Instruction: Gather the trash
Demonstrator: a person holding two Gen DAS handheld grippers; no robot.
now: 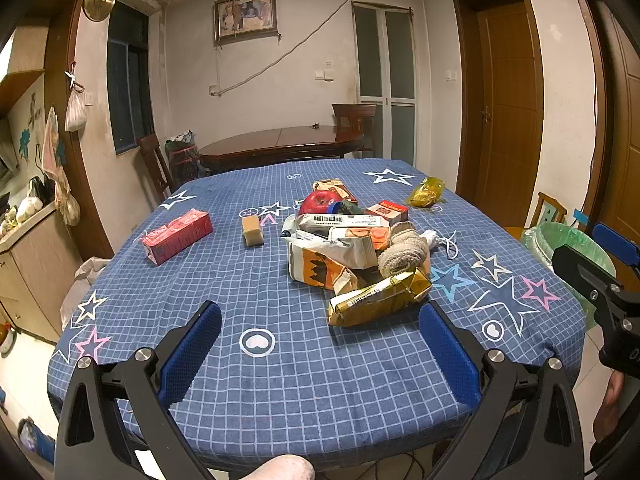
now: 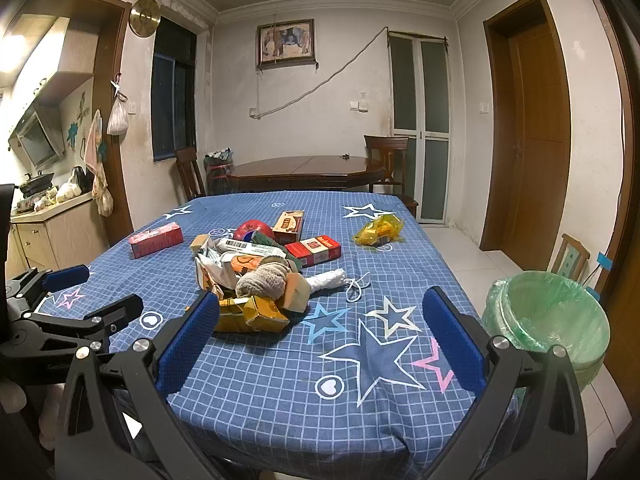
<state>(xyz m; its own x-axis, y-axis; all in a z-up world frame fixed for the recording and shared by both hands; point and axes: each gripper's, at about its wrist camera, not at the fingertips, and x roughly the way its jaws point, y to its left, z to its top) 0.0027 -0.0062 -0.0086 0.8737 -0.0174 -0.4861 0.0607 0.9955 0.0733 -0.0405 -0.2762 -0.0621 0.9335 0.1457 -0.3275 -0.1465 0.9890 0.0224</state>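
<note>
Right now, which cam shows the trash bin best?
Right wrist view: the green-lined trash bin shows its whole open mouth and liner, beside the table. The left wrist view catches only part of its rim, behind the right tool.

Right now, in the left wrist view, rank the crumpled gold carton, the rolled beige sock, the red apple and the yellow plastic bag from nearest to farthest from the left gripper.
1. Gold carton: just ahead of the left gripper, near its right finger.
2. Beige sock: behind the carton, on the pile.
3. Red apple: at the pile's far side.
4. Yellow bag: far right, alone; only slightly beyond the apple.
</note>
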